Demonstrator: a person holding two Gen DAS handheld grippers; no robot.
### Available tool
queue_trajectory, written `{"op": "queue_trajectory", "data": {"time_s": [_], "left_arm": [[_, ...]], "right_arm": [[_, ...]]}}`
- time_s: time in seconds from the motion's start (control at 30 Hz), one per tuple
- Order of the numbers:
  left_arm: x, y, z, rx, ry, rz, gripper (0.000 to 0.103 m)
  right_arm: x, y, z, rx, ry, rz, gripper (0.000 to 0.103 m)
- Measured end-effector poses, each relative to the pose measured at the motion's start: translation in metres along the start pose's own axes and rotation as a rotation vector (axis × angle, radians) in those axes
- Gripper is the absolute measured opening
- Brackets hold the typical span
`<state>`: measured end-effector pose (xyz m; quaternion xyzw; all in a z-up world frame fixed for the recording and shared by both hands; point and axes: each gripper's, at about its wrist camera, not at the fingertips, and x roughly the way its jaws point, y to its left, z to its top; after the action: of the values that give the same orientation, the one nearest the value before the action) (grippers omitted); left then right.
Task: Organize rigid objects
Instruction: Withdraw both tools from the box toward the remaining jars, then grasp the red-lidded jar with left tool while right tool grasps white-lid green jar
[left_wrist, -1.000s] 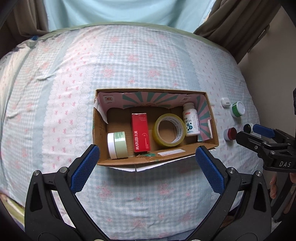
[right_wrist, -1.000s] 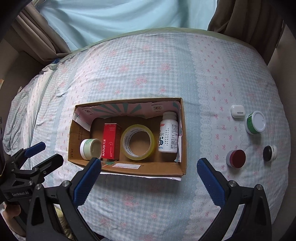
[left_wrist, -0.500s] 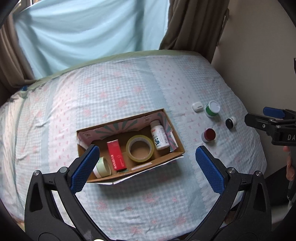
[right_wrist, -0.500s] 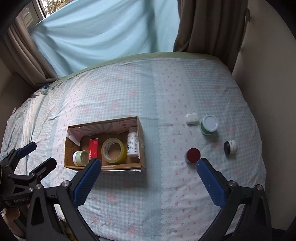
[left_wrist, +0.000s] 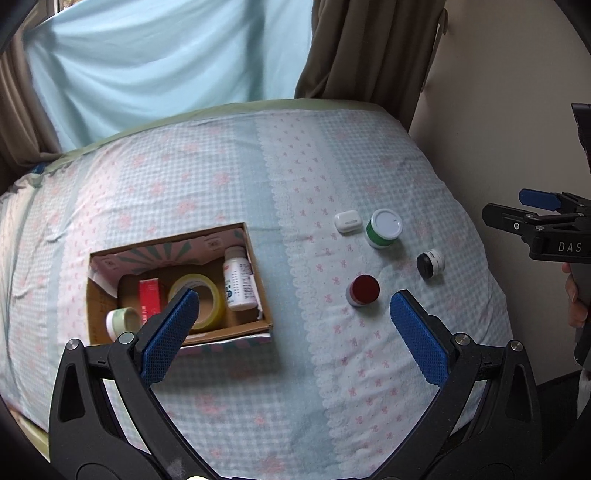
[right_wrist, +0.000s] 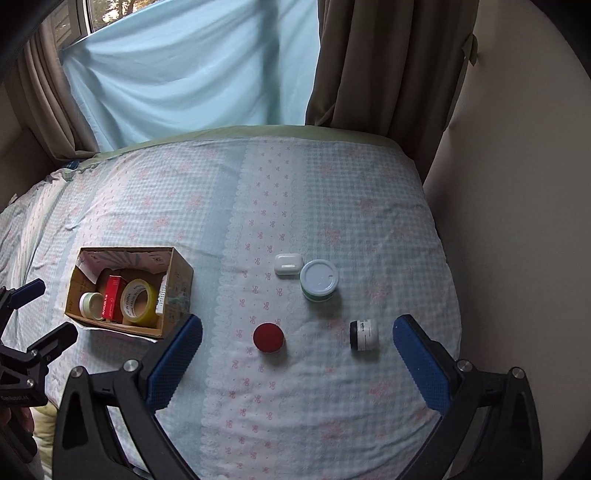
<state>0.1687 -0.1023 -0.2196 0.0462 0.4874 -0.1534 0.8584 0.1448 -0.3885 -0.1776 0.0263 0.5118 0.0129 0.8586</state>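
A cardboard box (left_wrist: 266, 322) (right_wrist: 181, 280) on the bed holds a white bottle (left_wrist: 239, 284), a yellow tape roll (left_wrist: 207, 295), a red carton (left_wrist: 149, 301) and a pale green jar (left_wrist: 118, 323). To its right lie a red-lidded jar (left_wrist: 364, 290) (right_wrist: 269, 338), a black-lidded jar (left_wrist: 430, 263) (right_wrist: 364, 335), a green jar with a white lid (left_wrist: 384, 228) (right_wrist: 319, 280) and a white earbud case (left_wrist: 347, 220) (right_wrist: 286, 264). My left gripper (left_wrist: 293, 328) is open and empty above the bed. My right gripper (right_wrist: 297, 354) is open and empty, above the red-lidded and black-lidded jars.
The bed has a blue and pink checked sheet (right_wrist: 258, 206). A pale wall (right_wrist: 517, 184) runs along its right side. Curtains (right_wrist: 384, 62) and a light blue drape (right_wrist: 192, 66) hang behind the bed.
Both grippers have pulled back and swung right. The box has slid to the left of both views and the loose jars now lie nearer the middle. Nothing was picked up.
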Motion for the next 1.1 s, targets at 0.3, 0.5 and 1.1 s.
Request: {"op": "queue_trajectory", "data": {"time_s": [0.3,0.5,1.1], "left_arm": [[0.104,-0.057,-0.031,-0.032,0.058,-0.041,0.103],[0.190,-0.093,-0.054,-0.004,0.098,-0.052,0.103],[0.308,-0.113,-0.060,0.012,0.173,-0.013,0.069]], "right_arm": [[0.096,-0.041,-0.004,-0.158,0.045,0.101,0.103],[0.176,-0.045,-0.011,-0.261,0.091,0.143,0.103],[0.306,-0.033,-0.010,-0.334,0.198,0.114,0.093]]}}
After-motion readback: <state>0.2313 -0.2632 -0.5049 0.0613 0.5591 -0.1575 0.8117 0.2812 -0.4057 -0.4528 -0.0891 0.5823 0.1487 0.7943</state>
